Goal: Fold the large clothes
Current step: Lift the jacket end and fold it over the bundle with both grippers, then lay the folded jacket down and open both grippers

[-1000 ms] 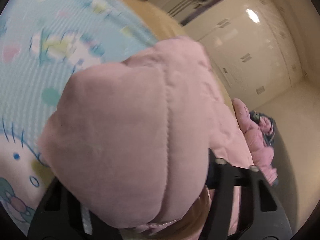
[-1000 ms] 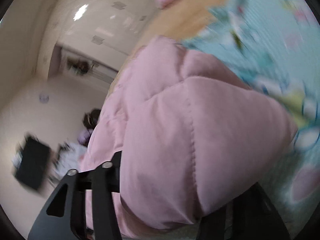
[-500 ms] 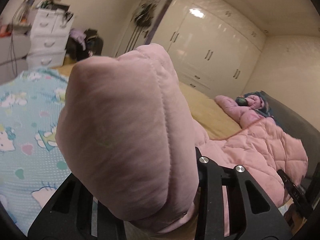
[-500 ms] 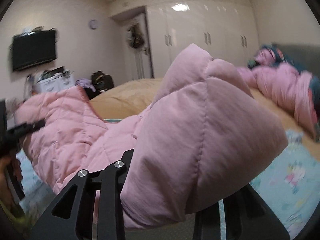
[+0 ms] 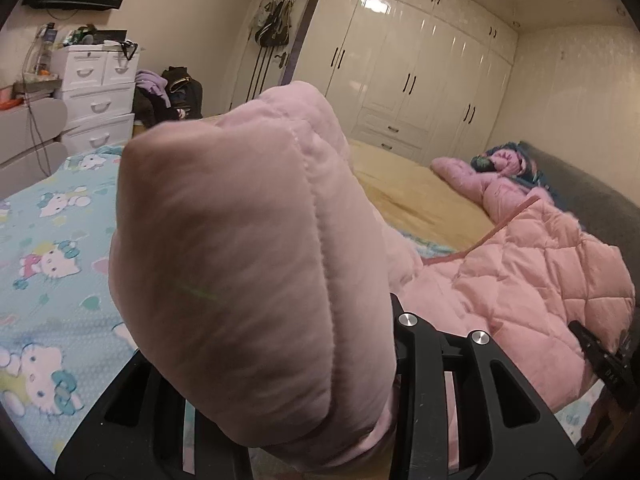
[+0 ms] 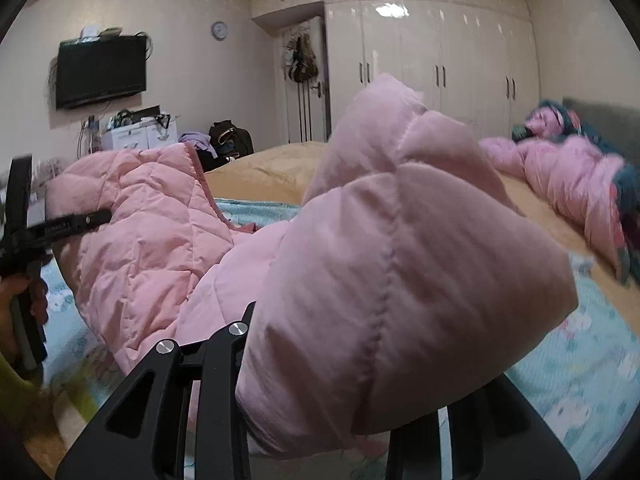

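Pink quilted jacket (image 5: 532,276) hangs unfolded above the cartoon-print bed sheet (image 5: 52,240), filling each frame's centre, a puffy end clamped in the left gripper (image 5: 280,396) and another in the right gripper (image 6: 320,408), every fold apparently still ahead.

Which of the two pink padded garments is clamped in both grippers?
The pale pink quilted coat, bunched between the jaws of the left gripper and right gripper. The other pink garment lies untouched by the grey headboard.
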The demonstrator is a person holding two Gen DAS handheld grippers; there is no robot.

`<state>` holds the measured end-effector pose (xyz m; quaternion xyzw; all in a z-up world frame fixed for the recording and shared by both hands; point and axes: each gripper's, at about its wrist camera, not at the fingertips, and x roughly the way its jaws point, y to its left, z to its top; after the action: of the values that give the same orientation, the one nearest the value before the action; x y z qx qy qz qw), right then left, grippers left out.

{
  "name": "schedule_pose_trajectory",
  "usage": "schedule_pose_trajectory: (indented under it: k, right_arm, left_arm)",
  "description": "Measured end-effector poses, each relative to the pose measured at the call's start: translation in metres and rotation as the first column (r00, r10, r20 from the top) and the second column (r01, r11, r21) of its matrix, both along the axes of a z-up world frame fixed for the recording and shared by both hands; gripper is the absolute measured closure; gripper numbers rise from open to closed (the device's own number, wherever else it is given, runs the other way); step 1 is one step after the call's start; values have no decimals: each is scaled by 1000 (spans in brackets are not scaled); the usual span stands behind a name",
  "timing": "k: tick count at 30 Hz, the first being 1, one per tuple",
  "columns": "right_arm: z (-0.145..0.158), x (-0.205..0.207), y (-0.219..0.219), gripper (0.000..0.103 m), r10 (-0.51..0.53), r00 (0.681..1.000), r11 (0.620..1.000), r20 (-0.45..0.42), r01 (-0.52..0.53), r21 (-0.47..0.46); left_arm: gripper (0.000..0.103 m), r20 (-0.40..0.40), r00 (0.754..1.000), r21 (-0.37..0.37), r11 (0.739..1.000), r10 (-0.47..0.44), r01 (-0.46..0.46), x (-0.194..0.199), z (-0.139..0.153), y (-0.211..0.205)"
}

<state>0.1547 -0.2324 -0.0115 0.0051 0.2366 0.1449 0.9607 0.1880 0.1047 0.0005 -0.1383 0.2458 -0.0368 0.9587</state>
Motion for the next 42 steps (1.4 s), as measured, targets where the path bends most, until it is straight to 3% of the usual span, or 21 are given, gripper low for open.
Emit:
schedule_pose_trajectory:
  k: [5,10,14,19,22,24,25,28,32,37,39,42]
  right_arm:
    - [-22,-4,-29,74,-69,990,990,-124,84,115]
    - [-54,3,-60,74,-142,947,942,-289,218,253]
    - [-72,1,-66,71,-165,924,917,-346,273,292]
    - [-85,9,-62,61,-185,893,876,-410,339,342]
    - [-88,9,-65,49,-202,872,851,-445,381,361]
    - [-93,5,-72,18,-229,847,830,-480,428,358]
    - [-94,2,-78,13,-240,834,813,-497,453,367]
    - [-91,-9,-89,10,-232,831,796,-506,461,391]
    - [-74,-26,-103,7,-281,832,802,-478,477,358]
    - [-42,-49,-113,7,-342,856,827,-388,470,308]
    - [-26,-60,-115,5,-381,861,825,-338,481,296]
    - [-10,-72,-110,5,-395,882,852,-256,456,257]
  left_arm:
    - [76,-39,999,16,999,28,-27,-7,-12,2]
    - [74,-104,993,1,998,64,-64,-4,-30,12]
    - [66,-137,987,-6,996,84,-85,-3,-45,18]
    - [57,-160,982,-10,994,102,-105,1,-55,22]
    - [48,-184,977,-19,993,111,-117,4,-60,25]
    - [43,-194,975,-26,993,110,-117,3,-61,26]
    - [42,-200,974,-26,993,108,-115,3,-61,27]
    - [34,-217,970,-17,993,109,-115,0,-60,29]
    - [13,-229,963,20,990,139,-138,-9,-53,32]
    - [9,-189,962,65,980,196,-187,-30,-34,40]
    - [9,-138,962,115,968,236,-221,-43,-20,42]
    - [9,-82,968,148,964,236,-223,-61,2,40]
